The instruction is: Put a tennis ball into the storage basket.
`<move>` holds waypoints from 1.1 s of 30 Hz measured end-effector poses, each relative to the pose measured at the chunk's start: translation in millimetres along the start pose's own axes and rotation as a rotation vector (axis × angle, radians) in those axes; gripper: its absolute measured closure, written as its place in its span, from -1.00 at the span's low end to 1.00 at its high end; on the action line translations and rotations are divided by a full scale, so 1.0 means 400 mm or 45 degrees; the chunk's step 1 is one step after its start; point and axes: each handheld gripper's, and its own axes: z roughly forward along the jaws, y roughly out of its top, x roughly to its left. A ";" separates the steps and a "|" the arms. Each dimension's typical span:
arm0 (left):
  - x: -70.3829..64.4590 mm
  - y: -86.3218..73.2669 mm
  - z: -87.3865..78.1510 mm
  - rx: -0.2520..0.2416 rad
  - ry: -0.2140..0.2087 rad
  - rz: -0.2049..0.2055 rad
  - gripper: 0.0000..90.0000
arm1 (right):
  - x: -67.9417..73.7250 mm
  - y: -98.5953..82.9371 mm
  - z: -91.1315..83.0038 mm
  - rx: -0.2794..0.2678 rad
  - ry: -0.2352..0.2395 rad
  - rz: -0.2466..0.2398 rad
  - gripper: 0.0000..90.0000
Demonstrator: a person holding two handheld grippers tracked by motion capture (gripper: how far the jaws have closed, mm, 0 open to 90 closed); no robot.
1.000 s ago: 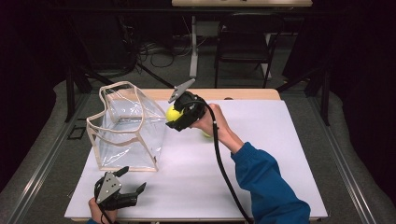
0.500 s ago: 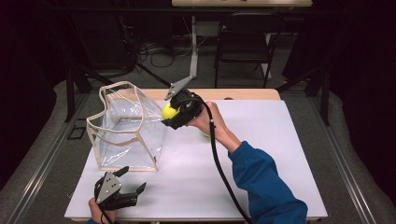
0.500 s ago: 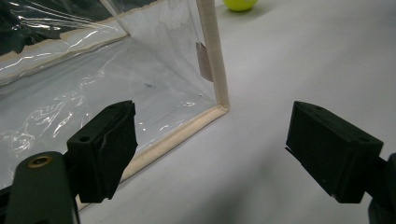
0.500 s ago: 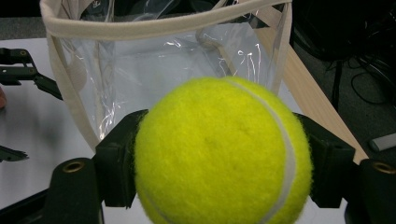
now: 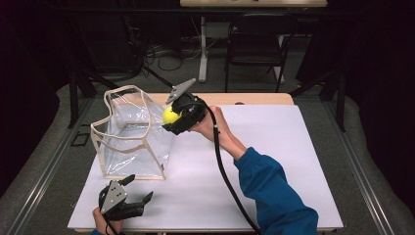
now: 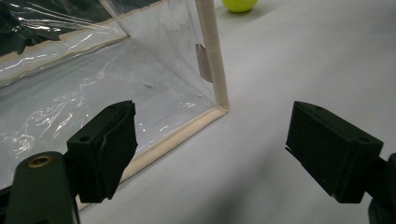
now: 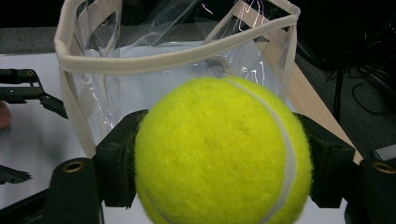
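Observation:
A clear plastic bag (image 5: 131, 134) with beige trim stands open on the white table (image 5: 274, 147). My right gripper (image 5: 172, 119) is shut on a yellow tennis ball (image 5: 169, 115) and holds it in the air by the bag's right rim. In the right gripper view the tennis ball (image 7: 219, 149) sits between both jaws, with the bag's mouth (image 7: 177, 58) just beyond. My left gripper (image 5: 140, 189) rests open near the table's front left corner. Its jaws (image 6: 219, 144) stand wide apart, facing the bag's lower corner (image 6: 219, 105). A second tennis ball (image 6: 239, 3) lies on the table beyond.
A wooden strip (image 5: 254, 99) runs along the table's far edge. A dark chair (image 5: 257, 46) and cables (image 5: 166, 56) stand on the floor behind. The right gripper's cable (image 5: 222, 166) trails over the sleeve. White table surface spreads to the right.
My right gripper has carried the tennis ball left and a little upward, closer to the bag's rim. The left gripper has stayed where it was.

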 end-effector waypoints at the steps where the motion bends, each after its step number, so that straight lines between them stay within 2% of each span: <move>1: 0.001 0.000 0.000 -0.003 -0.004 0.004 -0.64 | 0.001 0.001 0.001 -0.003 0.000 0.002 -0.41; 12: 0.000 0.000 -0.001 -0.005 -0.005 0.002 -0.64 | 0.006 0.017 0.010 -0.033 0.009 0.007 -0.41; 33: 0.001 0.000 -0.002 -0.015 -0.004 -0.004 -0.64 | 0.014 0.064 0.013 -0.077 0.004 -0.026 -0.41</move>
